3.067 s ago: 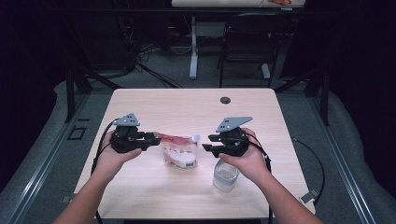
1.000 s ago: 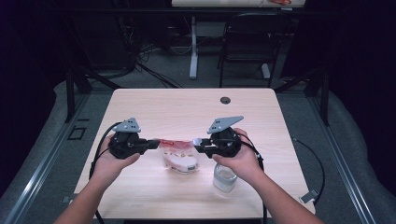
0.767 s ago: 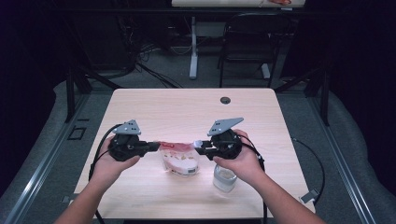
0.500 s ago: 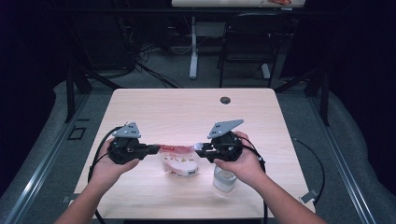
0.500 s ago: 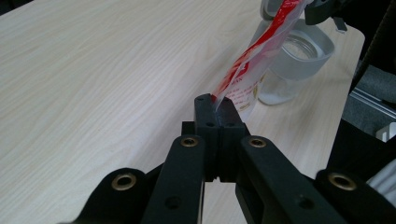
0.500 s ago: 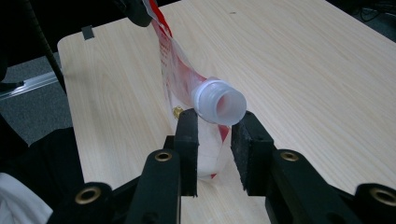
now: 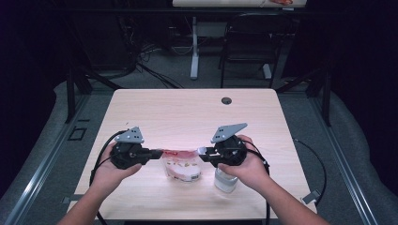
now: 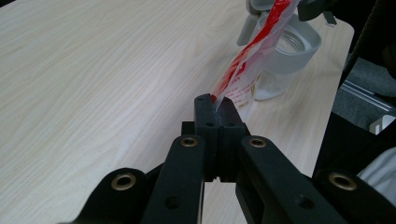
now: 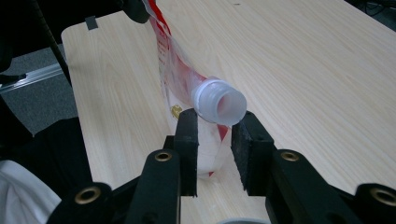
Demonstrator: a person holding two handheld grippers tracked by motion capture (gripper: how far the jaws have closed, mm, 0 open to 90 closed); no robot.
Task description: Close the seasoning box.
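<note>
A clear pouch [image 7: 180,165] with red print and a white spout hangs stretched between my two grippers over the near half of the wooden table [image 7: 187,112]. In the left gripper view the left gripper [image 8: 215,105] is shut on the pouch's [image 8: 243,74] corner. The right gripper [image 9: 215,126] is shut on the neck under the open white spout [image 9: 219,100], which points toward its camera. A clear glass jar [image 7: 225,180] stands under the right hand, beside the pouch. From above, the left gripper [image 7: 157,152] and right gripper [image 7: 202,152] face each other.
A small dark round grommet [image 7: 226,100] sits near the table's far edge. Cables trail from both grippers over the near edge. Beyond the table stand a dark chair [image 7: 246,51] and a white desk leg [image 7: 194,51] on a grey floor.
Since the oldest frame both hands and the pouch have drifted toward the near edge, with the right gripper coming over the jar. Over the last half second nothing has visibly moved.
</note>
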